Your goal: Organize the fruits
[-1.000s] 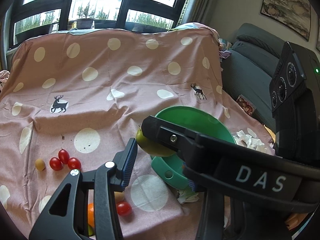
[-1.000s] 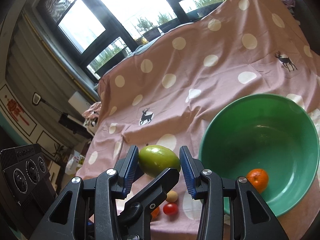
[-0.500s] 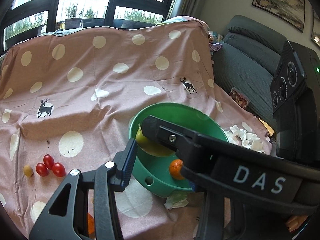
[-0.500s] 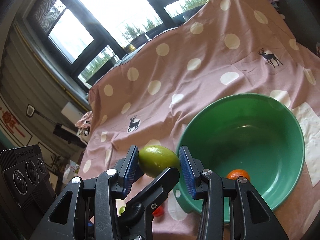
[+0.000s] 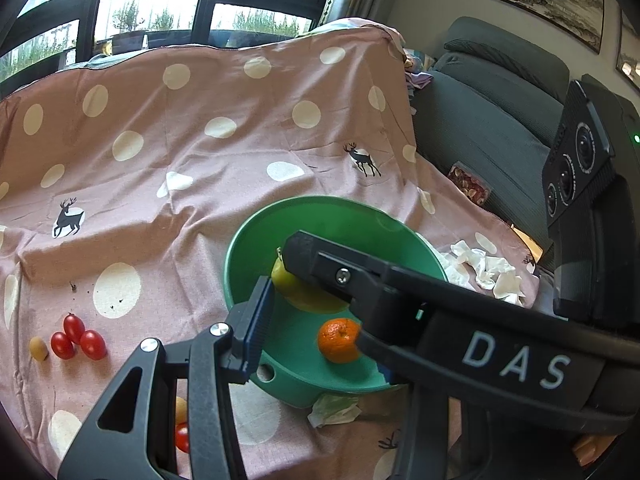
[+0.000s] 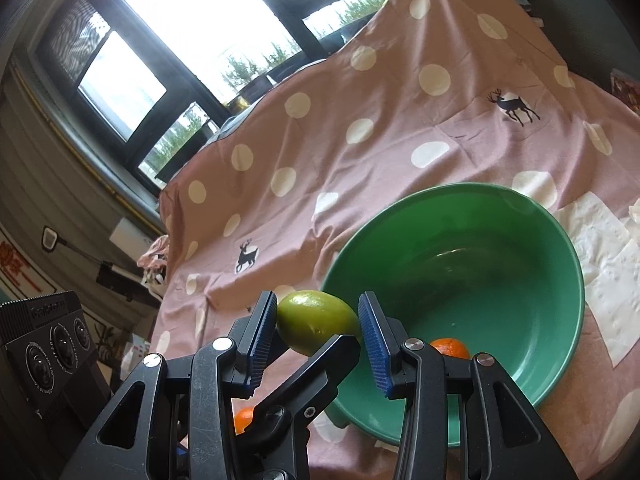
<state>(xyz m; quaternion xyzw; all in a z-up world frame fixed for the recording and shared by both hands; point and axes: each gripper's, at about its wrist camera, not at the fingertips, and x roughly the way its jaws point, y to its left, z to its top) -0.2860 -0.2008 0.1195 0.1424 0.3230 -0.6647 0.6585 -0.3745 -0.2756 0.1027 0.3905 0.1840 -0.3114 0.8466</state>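
My right gripper [image 6: 318,320] is shut on a green mango [image 6: 316,320] and holds it above the near left rim of the green bowl [image 6: 560,240]. An orange tangerine [image 6: 448,348] lies in the bowl. In the left wrist view the right gripper's body crosses in front, with the mango [image 5: 300,294] over the bowl [image 5: 248,240] and the tangerine [image 5: 338,338] inside. My left gripper [image 5: 316,320] is open; only its left finger [image 5: 256,328] shows clearly. Three red cherry tomatoes [image 5: 78,338] and a small yellow fruit [image 5: 38,348] lie on the pink cloth at the left.
A pink spotted cloth [image 5: 180,128] covers the table. Crumpled white tissues [image 5: 484,268] lie right of the bowl, another [image 5: 334,410] in front. More small fruits [image 5: 181,426] lie near my left gripper, and an orange [image 6: 244,418] below the right. A grey sofa [image 5: 492,112] stands right.
Both grippers have moved right toward the bowl. The mango, formerly left of the bowl, now hangs over its rim. The tangerine has come into the left wrist view.
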